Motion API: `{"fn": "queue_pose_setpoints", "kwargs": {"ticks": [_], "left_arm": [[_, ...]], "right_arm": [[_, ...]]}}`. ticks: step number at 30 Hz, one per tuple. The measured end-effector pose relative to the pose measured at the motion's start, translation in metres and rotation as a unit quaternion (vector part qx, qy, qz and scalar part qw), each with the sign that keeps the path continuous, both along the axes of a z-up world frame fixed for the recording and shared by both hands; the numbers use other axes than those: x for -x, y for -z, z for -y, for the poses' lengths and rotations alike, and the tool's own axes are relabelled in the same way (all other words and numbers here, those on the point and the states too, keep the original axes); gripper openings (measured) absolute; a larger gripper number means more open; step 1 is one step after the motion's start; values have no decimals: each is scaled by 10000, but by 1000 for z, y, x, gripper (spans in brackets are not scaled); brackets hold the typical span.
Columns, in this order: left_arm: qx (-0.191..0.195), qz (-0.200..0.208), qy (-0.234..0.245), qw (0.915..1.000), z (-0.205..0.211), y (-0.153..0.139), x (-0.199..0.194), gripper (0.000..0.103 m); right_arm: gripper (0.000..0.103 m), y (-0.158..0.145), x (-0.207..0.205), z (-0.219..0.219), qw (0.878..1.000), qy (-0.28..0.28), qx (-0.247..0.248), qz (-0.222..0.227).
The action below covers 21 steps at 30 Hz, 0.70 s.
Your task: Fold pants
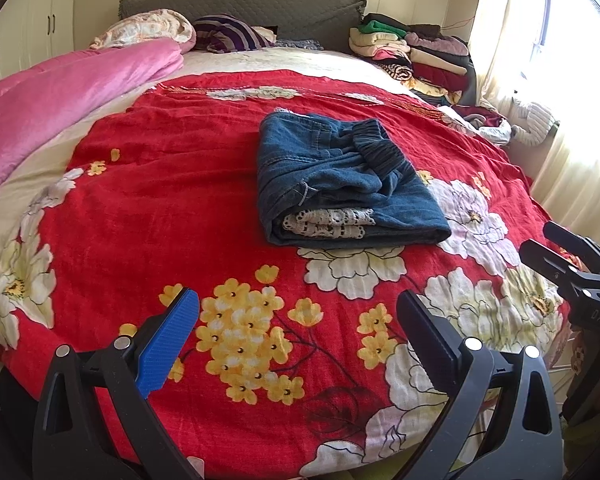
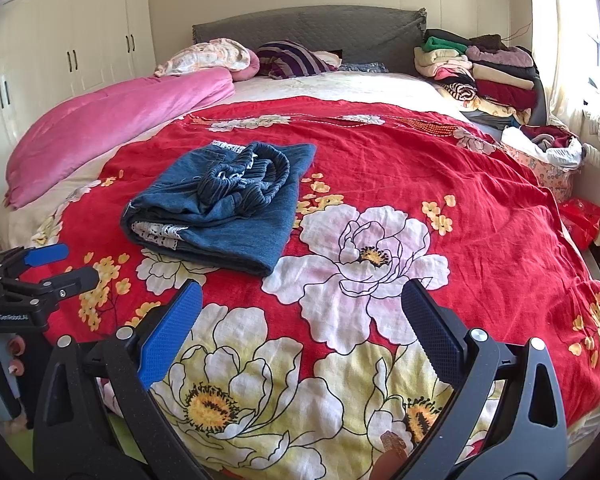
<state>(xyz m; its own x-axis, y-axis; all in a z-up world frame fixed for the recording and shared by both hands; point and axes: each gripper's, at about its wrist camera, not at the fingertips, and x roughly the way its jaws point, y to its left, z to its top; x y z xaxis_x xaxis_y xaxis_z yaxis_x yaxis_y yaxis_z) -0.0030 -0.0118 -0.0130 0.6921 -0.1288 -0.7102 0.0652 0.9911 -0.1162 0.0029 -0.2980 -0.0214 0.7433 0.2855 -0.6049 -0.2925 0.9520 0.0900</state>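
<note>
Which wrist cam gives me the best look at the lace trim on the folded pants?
Left wrist: the folded pants lie near centre, facing the camera, and the lace trim runs plainly along the front fold. Right wrist shows the pants off to the left at an angle, lace shorter and partly tucked.

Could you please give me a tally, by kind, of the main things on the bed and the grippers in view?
Folded denim pants: 1
Red floral blanket: 1
Pink quilt: 1
Striped pillow: 1
Pile of folded clothes: 1
Grippers, both open and empty: 2, the left gripper and the right gripper
Total: 7
</note>
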Motion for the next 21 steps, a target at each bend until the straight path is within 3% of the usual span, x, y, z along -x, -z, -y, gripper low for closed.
{"fn": "queue_pose_setpoints", "kwargs": {"ticks": [5,8,13,18,21], "left_arm": [[-86,-79,-85,9999,-3,0,-4,99],[-174,-189,-396,9989,-14,0,-9,99],[-141,-134,-953,9953,-65,-6,-35,99],[-837,-681,-1895,9759,-145,7,-102,99],[-1024,-844,-2249,9653,-191,9,-146,99]], "right_arm": [[94,2,-2,5,10000,87,5,-14],[94,5,-5,12,9996,275,-13,11],[94,13,-24,41,9973,735,-12,-25],[94,14,-75,105,9895,1412,283,-152],[94,21,-120,157,9786,1968,530,-278]]}}
